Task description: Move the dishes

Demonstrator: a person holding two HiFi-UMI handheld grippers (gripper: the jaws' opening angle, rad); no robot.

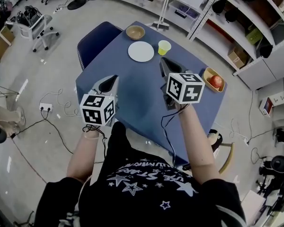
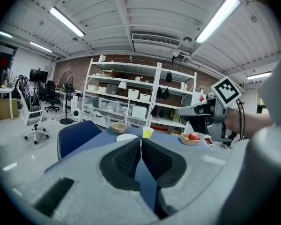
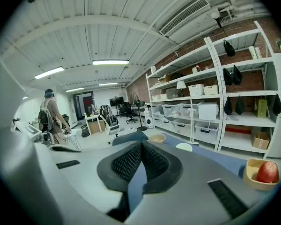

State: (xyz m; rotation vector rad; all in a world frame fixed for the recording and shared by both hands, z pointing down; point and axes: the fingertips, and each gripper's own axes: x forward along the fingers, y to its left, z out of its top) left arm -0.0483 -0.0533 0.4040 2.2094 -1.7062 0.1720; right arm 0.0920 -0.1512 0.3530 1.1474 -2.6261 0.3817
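While hovering over surface (image 1: 137,96) with left claw (image 1: 111,81) and right claw (image 1: 164,64) pressed closed on nothing, well short of dishes (image 1: 141,51): fits approach or withdrawal.

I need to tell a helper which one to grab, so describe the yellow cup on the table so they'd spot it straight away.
Go to the blue table, at its end farthest from the person. A wooden bowl, a white plate and the cup sit close together there. The cup is the only tall, yellow-green one.
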